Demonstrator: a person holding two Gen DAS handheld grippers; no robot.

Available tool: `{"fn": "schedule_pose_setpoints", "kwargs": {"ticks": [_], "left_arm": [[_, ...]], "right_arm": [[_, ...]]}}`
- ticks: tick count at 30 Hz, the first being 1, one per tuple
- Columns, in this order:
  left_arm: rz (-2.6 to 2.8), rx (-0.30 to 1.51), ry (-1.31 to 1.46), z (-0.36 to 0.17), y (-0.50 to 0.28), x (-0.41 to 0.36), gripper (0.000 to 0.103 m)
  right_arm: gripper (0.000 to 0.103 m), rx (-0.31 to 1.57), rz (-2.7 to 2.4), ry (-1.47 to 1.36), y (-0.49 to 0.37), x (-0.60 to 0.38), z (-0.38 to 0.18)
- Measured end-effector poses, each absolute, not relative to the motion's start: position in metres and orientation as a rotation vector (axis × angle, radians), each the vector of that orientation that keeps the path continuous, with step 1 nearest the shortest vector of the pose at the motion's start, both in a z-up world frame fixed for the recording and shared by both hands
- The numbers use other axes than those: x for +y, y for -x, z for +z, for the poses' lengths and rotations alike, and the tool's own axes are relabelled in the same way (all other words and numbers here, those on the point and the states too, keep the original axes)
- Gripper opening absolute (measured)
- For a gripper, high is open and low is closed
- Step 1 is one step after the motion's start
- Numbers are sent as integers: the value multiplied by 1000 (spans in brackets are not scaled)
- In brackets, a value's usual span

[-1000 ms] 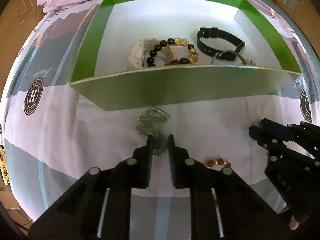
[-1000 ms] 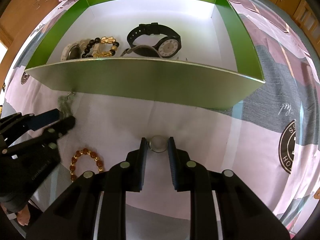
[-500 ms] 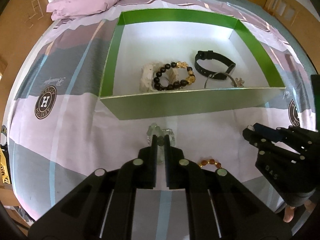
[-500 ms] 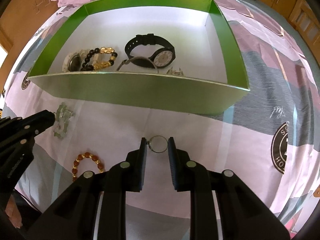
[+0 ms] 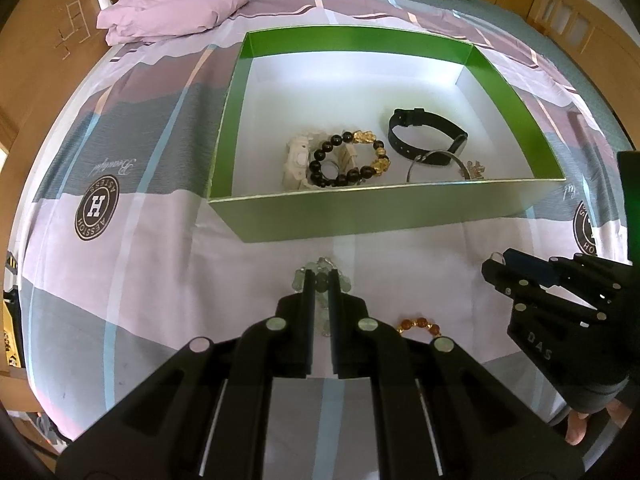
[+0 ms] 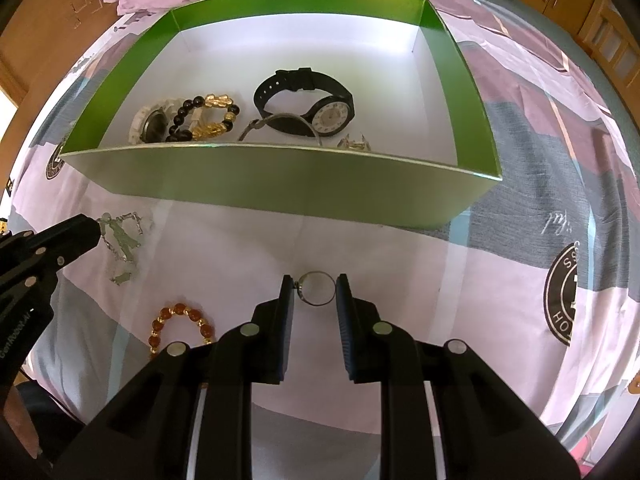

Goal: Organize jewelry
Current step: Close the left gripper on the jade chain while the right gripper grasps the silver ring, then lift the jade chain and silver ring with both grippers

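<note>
Bedspread [image 5: 160, 264] below, both grippers downtilted.

Both cameras ride their grippers, looking steeply down and forward over the bedspread [image 5: 160, 280], close above it. Each sees the green box [image 5: 360, 208] at twelve o'clock. The left view catches the right gripper [image 5: 496, 268] at three o'clock; the right view, the left gripper [image 6: 94, 228] at nine.
</note>
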State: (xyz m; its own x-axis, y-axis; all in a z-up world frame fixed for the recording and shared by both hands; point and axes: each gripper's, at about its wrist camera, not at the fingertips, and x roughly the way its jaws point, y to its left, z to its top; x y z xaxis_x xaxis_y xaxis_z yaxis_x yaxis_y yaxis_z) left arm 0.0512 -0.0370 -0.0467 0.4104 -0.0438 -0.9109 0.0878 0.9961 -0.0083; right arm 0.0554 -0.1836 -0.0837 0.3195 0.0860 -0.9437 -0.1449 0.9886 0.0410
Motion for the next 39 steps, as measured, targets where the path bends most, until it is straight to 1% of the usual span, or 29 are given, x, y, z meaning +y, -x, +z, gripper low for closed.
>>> {"fn": "schedule_pose_setpoints", "kwargs": {"ticks": [11,39], "left_arm": [[-96,1125,-46,-38,-45,-40,6],[-96,1123,-53,-38,-42,-42,6]], "right_arm": [[21,1216,189,37,-52,-191,-72],[21,1231,196,53,-54,-185,-75]]}}
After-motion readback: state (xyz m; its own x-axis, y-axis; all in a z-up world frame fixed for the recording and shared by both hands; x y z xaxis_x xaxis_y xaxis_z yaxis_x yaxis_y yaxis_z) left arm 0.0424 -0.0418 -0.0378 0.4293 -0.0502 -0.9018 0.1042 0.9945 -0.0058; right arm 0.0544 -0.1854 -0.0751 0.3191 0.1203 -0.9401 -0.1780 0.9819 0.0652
